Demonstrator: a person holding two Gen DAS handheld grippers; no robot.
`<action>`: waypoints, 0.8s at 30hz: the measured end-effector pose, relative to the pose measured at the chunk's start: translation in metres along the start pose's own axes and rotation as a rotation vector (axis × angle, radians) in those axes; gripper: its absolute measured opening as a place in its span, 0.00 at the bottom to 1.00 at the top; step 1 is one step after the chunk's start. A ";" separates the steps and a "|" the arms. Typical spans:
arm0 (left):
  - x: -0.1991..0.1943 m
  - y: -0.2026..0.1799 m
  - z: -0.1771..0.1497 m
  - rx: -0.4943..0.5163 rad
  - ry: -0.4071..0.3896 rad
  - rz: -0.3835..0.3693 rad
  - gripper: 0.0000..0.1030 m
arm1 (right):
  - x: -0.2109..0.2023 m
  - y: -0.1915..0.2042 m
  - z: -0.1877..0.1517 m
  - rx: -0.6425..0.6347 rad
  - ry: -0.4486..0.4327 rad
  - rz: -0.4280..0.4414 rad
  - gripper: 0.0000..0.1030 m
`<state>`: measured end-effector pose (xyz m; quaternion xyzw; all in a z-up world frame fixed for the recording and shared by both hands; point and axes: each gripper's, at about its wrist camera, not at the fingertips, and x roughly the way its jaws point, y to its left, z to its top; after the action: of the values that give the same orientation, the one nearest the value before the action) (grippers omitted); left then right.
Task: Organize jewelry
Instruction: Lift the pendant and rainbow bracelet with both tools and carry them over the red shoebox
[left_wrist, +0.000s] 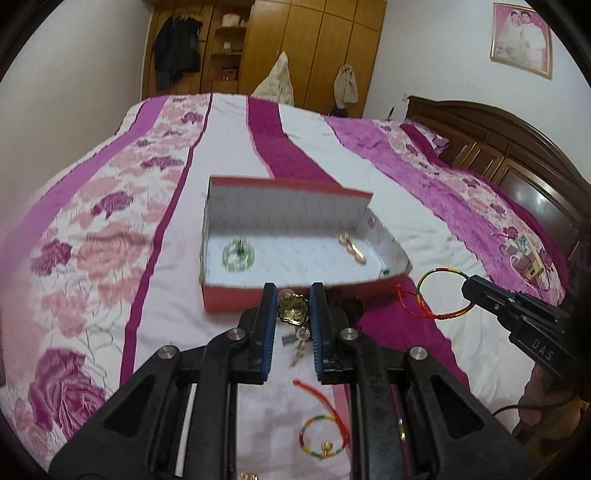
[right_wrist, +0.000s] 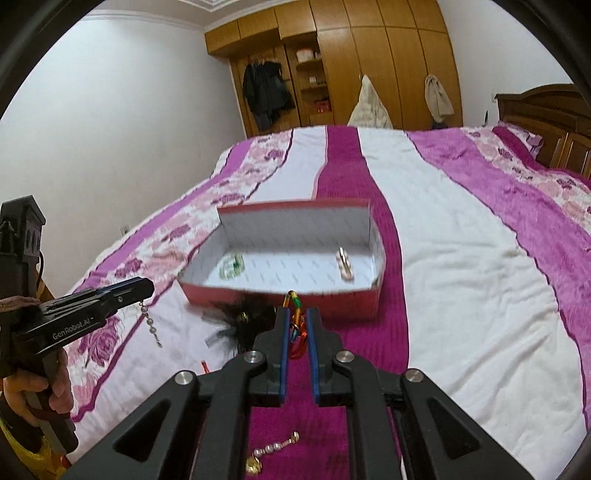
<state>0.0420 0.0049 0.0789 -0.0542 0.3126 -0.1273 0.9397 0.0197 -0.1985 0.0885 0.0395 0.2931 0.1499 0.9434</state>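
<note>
A red box with white lining (left_wrist: 236, 297) (right_wrist: 280, 297) sits on the bed. Inside lie a green bead bracelet (left_wrist: 238, 254) (right_wrist: 231, 266) and a gold hair clip (left_wrist: 354, 248) (right_wrist: 344, 266). My left gripper (left_wrist: 293, 295) is shut on a gold brooch with pearl and dangling chain (left_wrist: 293, 312), just in front of the box; the chain (right_wrist: 150, 325) also hangs in the right wrist view. My right gripper (right_wrist: 296, 317) is shut on a multicoloured string bracelet (left_wrist: 439, 291) (right_wrist: 297, 332), held right of the box's near corner.
On the bedspread (left_wrist: 110, 258) near me lie another multicoloured bracelet with a red cord (left_wrist: 323, 435), a pearl and gold piece (right_wrist: 273, 450) and a black feather ornament (right_wrist: 240, 317). A small toy house (left_wrist: 526, 258) lies at right. Headboard (left_wrist: 517, 162) is right, wardrobe (right_wrist: 351, 55) behind.
</note>
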 end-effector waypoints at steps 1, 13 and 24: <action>0.001 -0.001 0.002 0.003 -0.010 0.003 0.09 | 0.000 0.000 0.002 0.003 -0.009 0.001 0.10; 0.020 0.003 0.029 0.009 -0.138 0.043 0.09 | 0.021 -0.009 0.033 0.038 -0.104 -0.026 0.10; 0.054 0.015 0.040 0.011 -0.182 0.089 0.09 | 0.060 -0.023 0.051 0.048 -0.156 -0.076 0.10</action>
<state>0.1110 0.0050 0.0770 -0.0465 0.2273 -0.0819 0.9693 0.1013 -0.2015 0.0946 0.0626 0.2236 0.1034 0.9672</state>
